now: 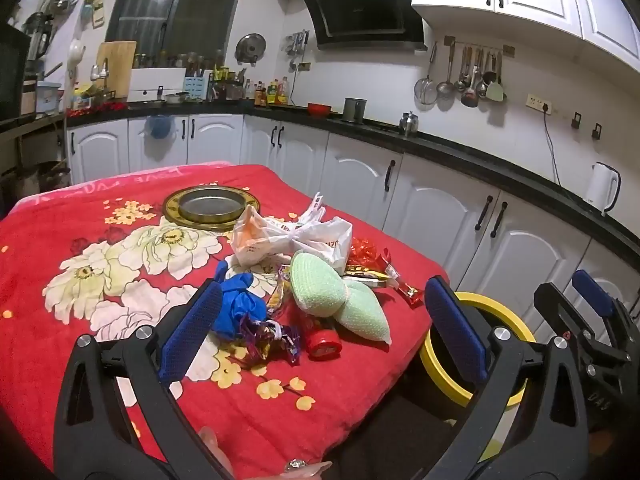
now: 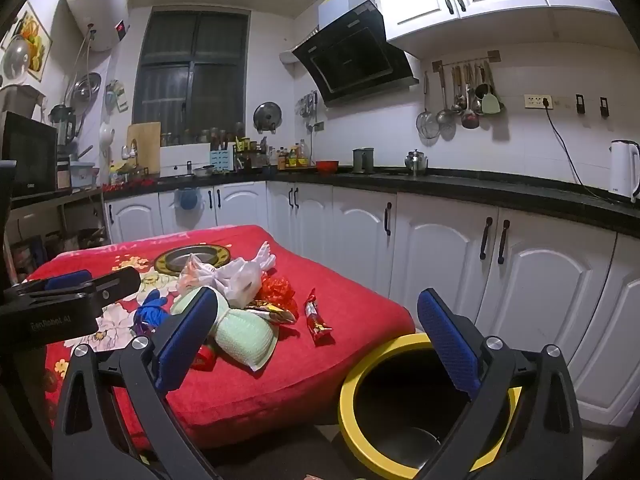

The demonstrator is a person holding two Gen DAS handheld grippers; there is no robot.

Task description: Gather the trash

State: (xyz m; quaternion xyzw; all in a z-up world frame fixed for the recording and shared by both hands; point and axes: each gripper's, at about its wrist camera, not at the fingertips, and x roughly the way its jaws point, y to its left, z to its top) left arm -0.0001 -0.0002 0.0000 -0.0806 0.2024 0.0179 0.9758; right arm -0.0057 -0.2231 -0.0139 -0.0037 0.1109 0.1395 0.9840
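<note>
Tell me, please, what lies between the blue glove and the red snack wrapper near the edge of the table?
In the left wrist view, two pale green net pads lie between the blue glove and the red snack wrapper, with small foil wrappers beside them.

A black range hood (image 2: 354, 64) hangs on the white wall above the dark worktop (image 2: 460, 186), where a metal teapot (image 2: 416, 160), a red bowl (image 2: 327, 166) and a white electric kettle (image 2: 624, 170) stand, with ladles and strainers (image 2: 460, 104) hung on a rail.
</note>
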